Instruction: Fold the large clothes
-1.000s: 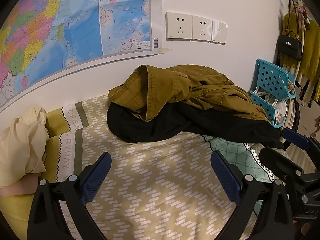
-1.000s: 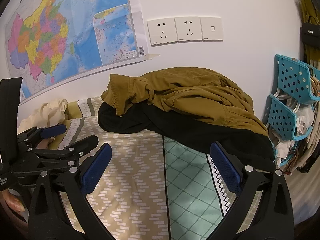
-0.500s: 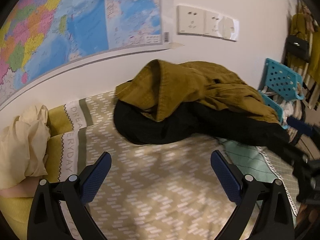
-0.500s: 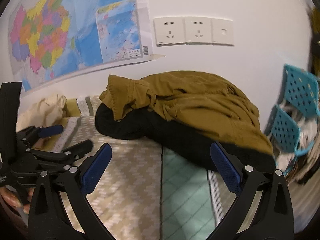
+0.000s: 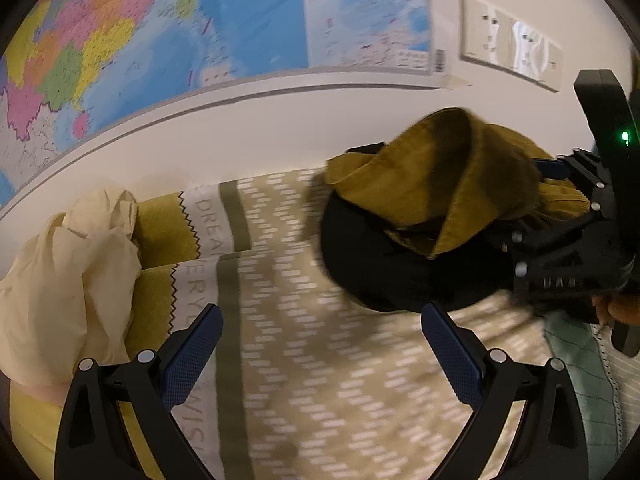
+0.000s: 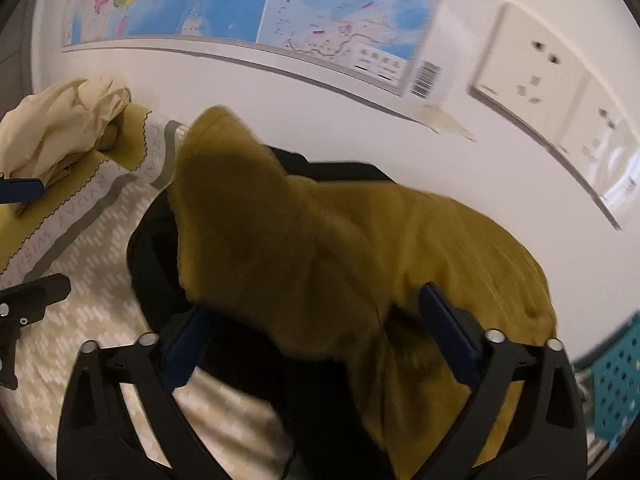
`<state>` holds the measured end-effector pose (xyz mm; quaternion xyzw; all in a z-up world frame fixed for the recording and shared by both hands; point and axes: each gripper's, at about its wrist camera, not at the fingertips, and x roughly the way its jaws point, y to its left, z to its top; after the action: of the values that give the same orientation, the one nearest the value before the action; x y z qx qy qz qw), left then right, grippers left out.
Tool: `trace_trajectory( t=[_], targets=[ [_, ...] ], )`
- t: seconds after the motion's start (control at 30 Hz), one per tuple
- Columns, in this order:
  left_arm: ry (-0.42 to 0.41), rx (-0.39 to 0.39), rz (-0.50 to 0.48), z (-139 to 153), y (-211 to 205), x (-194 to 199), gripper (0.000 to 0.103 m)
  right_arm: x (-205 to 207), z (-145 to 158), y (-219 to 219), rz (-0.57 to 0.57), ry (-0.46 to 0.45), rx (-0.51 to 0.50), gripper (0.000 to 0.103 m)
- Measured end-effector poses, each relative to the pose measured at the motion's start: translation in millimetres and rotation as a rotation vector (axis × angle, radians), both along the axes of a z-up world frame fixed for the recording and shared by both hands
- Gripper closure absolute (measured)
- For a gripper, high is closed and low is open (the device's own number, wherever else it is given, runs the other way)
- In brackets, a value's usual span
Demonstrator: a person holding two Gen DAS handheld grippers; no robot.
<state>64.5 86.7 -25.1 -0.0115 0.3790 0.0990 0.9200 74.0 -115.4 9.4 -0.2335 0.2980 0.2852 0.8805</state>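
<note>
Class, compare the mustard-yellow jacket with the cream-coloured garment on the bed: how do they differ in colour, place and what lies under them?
The mustard-yellow jacket is a dark ochre; the cream-coloured garment is pale. The jacket lies heaped on a black garment; the cream one rests on the yellow pillow end of the bedding. The jacket has the right gripper around its fold; the cream one has no gripper at it. Both lie crumpled and unfolded.

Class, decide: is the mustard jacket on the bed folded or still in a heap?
Unfolded: the mustard jacket lies crumpled over a black garment.
</note>
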Motion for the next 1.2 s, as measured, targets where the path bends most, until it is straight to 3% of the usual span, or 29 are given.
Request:
trace_trajectory(
  t=[0.03, 0.13, 0.27, 0.33, 0.43, 0.53, 0.77, 0.93, 1.03, 1.2],
  targets=[
    [0.006, 0.004, 0.007, -1.7, 4.8, 3.0, 0.007, 5.0, 1.3, 2.5, 0.009, 0.020, 0.005, 0.057],
    [0.023, 0.014, 0.019, -3.7, 12.3, 7.0, 0.007, 7.1, 15.5, -3.9, 0.028, 0.057, 0.047, 0.084],
    [0.010, 0.014, 0.009, -1.8, 20.8, 12.6, 0.007, -18.6, 72.7, -33.6, 0.024, -0.034, 0.124, 0.089],
    [0.000, 0.012, -0.010, 1.6, 21.0, 17.8, 0.007, -32.6, 117.8, -65.0, -0.016, -0.111, 0.206, 0.090],
    [-0.052, -0.003, -0.083, 13.2, 11.9, 27.9, 0.007, -49.0, 174.1, -112.4, -0.095, -0.213, 0.304, 0.091],
    [-0.117, 0.008, -0.186, 26.7, -12.2, 41.8, 0.007, -53.1, 210.5, -148.5, -0.175, -0.267, 0.341, 0.092],
    [-0.320, 0.007, -0.425, 75.9, -79.8, 70.6, 0.007, -81.0, 241.8, -198.5, -0.237, -0.356, 0.407, 0.094],
    [-0.408, -0.025, -0.591, 101.5, -123.8, 92.4, 0.007, -120.3, 273.5, -216.2, -0.160, -0.438, 0.511, 0.094],
    [-0.471, -0.079, -0.650, 115.9, -146.0, 96.1, 0.007, -145.2, 289.6, -233.6, -0.115, -0.484, 0.571, 0.094],
    [-0.578, -0.187, -0.769, 137.0, -173.3, 94.7, 0.007, -163.4, 297.5, -244.2, -0.099, -0.473, 0.596, 0.094]
  ],
)
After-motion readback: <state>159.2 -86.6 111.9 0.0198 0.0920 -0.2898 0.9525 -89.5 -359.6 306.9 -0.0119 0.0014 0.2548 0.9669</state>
